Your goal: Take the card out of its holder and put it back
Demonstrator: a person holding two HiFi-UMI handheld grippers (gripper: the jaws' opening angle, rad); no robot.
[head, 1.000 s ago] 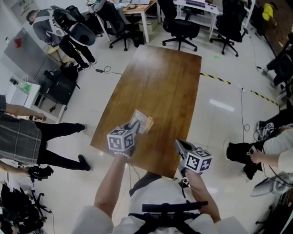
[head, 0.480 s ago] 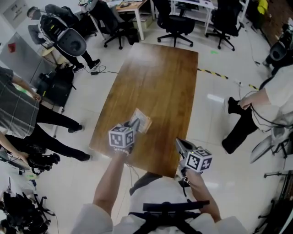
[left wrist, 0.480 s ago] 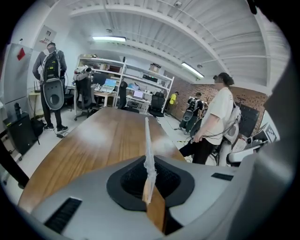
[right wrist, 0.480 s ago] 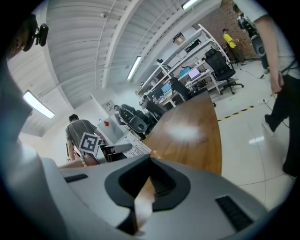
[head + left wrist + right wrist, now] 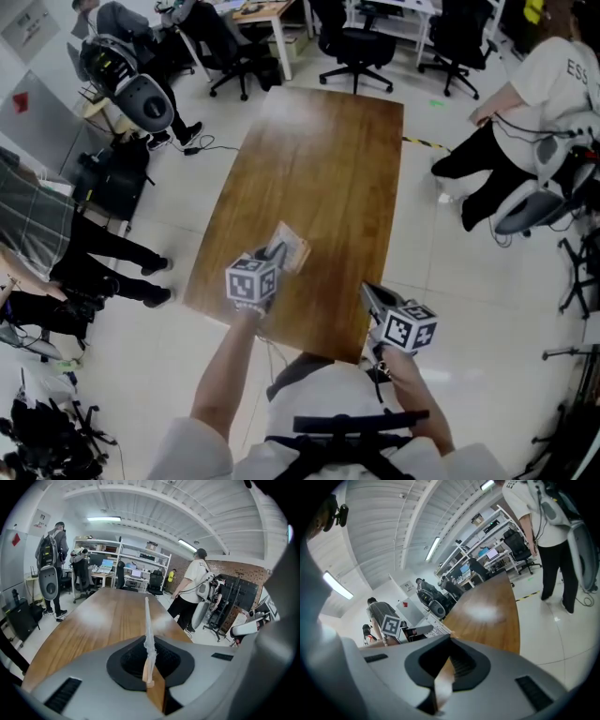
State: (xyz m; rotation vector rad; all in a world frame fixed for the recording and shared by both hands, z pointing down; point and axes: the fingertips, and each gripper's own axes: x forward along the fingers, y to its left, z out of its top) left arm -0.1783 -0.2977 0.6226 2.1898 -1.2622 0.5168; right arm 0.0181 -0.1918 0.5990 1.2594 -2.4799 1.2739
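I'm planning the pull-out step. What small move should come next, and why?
Probably bring the right gripper across toward the tan card in its clear plastic holder. The left gripper is shut on the holder's edge over the brown wooden table, while the right gripper is shut, empty and apart from it, so nothing can yet draw the card out.

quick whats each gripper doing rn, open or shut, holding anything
Left gripper: jaws closed on the card holder.
Right gripper: jaws closed, nothing between them.
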